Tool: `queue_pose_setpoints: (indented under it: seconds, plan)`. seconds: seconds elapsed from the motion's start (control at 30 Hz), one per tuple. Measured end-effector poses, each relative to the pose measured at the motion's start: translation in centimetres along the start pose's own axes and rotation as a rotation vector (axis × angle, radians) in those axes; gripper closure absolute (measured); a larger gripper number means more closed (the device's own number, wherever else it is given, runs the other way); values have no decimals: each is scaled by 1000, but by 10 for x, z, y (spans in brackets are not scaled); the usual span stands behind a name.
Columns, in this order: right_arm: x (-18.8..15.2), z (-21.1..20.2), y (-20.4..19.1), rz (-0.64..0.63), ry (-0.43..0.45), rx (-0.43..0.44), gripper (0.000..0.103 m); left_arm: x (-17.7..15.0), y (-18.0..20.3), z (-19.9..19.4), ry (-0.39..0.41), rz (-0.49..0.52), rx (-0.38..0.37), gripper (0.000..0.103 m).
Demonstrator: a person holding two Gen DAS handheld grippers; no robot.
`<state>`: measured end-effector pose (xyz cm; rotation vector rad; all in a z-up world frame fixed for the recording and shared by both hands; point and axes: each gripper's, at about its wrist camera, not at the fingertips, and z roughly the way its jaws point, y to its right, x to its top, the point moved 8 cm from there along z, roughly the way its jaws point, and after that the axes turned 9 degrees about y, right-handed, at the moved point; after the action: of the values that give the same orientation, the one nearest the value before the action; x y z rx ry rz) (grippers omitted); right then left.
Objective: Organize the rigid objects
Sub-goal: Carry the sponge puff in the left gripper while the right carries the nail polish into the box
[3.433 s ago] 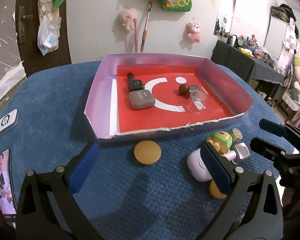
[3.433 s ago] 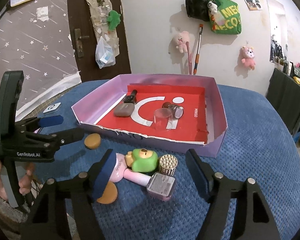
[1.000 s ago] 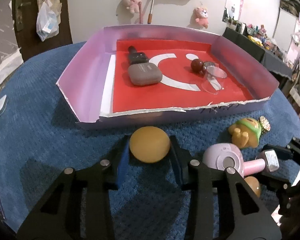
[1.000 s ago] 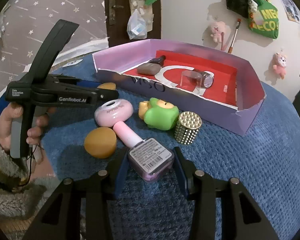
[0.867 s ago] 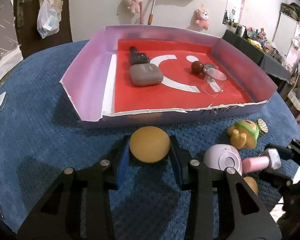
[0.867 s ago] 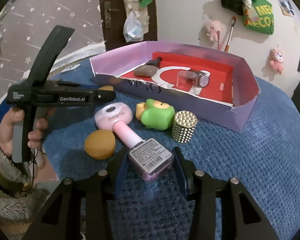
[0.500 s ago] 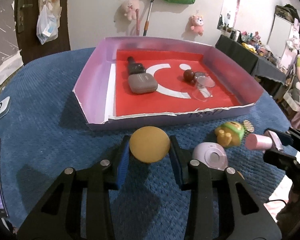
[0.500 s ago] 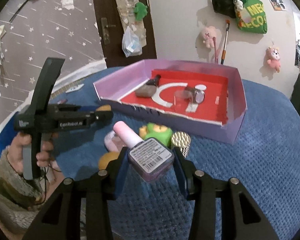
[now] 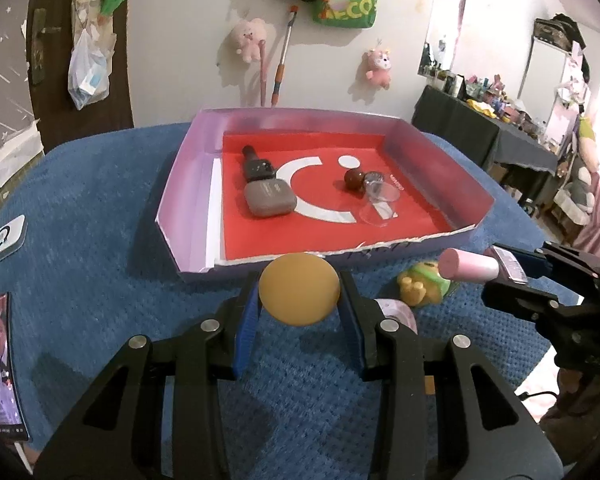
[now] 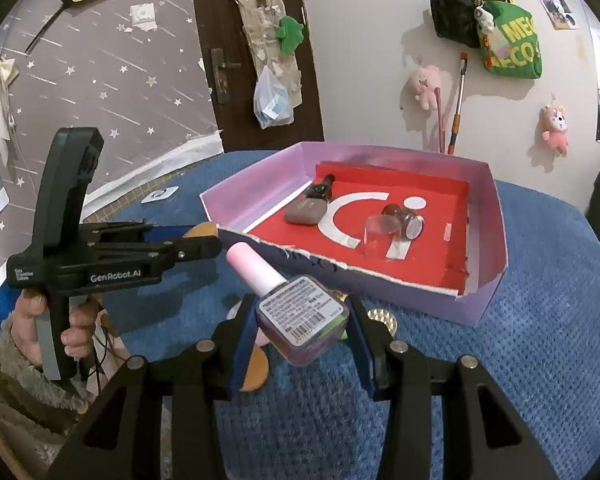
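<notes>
A white wall (image 9: 180, 40) with soft toys hanging on it is standing behind a big table wearing a bumpy blue cloth (image 9: 100, 280). In the middle of the cloth a wide purple box (image 9: 188, 184) with a red floor is sitting, and some things are already lying inside it: a flat grey case (image 9: 270, 199), a dark little bottle (image 9: 255, 166) just behind the case, a clear cup (image 9: 378, 204) on its side, and a small dark red ball (image 9: 354, 179) just beside the cup. The left gripper (image 9: 298, 308) is squeezing a round yellow puff (image 9: 299, 294) between its blue pads and holding it up just in front of the box's near wall. The right gripper (image 10: 302, 330) is pinching a pink nail polish bottle (image 10: 300, 316) by its square glass body (the pink cap is pointing away toward the box), also lifted off the cloth. A hand (image 10: 64, 332) in a fuzzy sleeve is gripping the left tool's handle. Down on the cloth a green toy figure (image 9: 424, 288) is lying near the box's front corner, and a round pink lid (image 9: 396, 312) is peeking out just beside it. A phone (image 9: 2, 364) is lying at the far left edge of the table.
</notes>
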<state>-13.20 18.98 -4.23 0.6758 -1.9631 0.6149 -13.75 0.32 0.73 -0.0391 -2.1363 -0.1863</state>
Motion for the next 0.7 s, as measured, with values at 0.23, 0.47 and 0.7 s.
queue_pose_setpoints:
  seconds: [0.23, 0.47, 0.7]
  plan:
    - [10, 2, -2, -17, 14, 4, 57, 13, 3, -1, 23, 8, -14, 67]
    - [23, 5, 1, -29, 24, 2, 57, 27, 5, 5, 38, 10, -32, 67]
    - [35, 12, 7, -29, 20, -3, 57, 36, 7, 15, 36, 11, -59, 67]
